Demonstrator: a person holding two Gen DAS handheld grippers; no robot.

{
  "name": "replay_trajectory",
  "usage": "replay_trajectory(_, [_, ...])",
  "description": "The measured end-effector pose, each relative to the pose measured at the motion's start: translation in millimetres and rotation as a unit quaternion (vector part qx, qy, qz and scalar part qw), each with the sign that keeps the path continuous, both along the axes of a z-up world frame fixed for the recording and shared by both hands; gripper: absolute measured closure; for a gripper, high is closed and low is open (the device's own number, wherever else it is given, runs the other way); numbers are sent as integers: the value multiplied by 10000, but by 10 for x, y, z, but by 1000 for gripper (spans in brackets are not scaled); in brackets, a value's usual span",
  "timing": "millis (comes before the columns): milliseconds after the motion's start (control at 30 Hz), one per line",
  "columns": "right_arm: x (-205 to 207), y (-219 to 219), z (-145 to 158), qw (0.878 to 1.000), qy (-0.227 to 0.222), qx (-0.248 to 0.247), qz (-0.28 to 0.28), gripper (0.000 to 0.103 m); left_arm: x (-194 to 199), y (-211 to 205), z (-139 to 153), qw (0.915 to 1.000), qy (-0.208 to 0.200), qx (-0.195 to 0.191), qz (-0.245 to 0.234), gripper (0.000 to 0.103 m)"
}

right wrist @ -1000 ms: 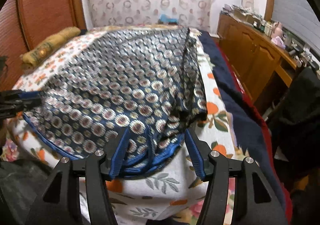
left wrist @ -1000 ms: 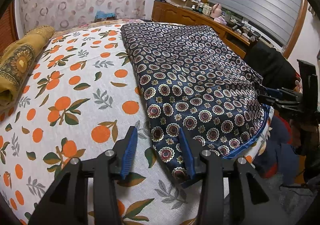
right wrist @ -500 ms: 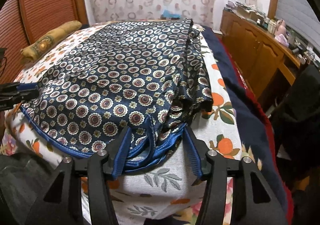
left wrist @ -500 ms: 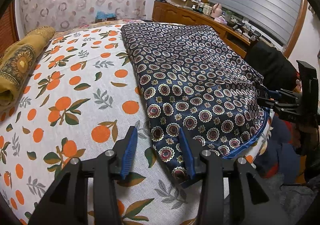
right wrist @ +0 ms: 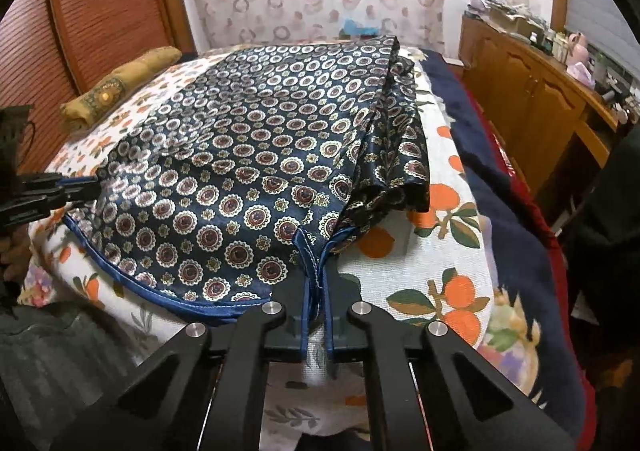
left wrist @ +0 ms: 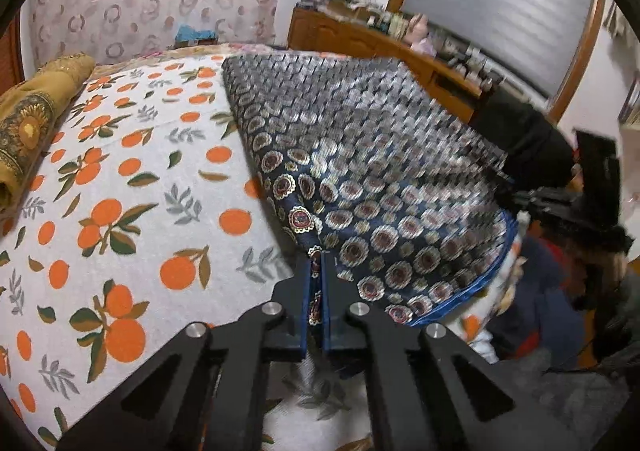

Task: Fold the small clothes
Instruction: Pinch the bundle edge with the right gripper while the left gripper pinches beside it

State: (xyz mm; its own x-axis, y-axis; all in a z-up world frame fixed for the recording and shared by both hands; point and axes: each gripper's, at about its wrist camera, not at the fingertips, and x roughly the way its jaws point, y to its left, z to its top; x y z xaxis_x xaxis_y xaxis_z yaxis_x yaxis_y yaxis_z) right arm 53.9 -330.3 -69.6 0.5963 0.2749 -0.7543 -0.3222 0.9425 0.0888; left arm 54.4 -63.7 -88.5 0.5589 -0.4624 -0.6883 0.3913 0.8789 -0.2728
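Both grippers have closed, left gripper [left wrist: 316,271] and right gripper [right wrist: 316,271] pinching the garment's [right wrist: 240,179] near corners.

I can read no text, label, brand or number in my two views. The navy cloth [right wrist: 256,179] carries only round medallion patterns, and the bed sheet [left wrist: 120,179] beside it only printed oranges and leaves. The small items on the wooden sideboard [right wrist: 532,91] behind the cloth are too blurred to read.
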Motion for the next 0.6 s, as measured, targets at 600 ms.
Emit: replay_trajectory(600, [862, 25, 1014, 9876, -1424, 658, -110, 102, 1166, -11, 811, 9940, -904, -422, 451, 103])
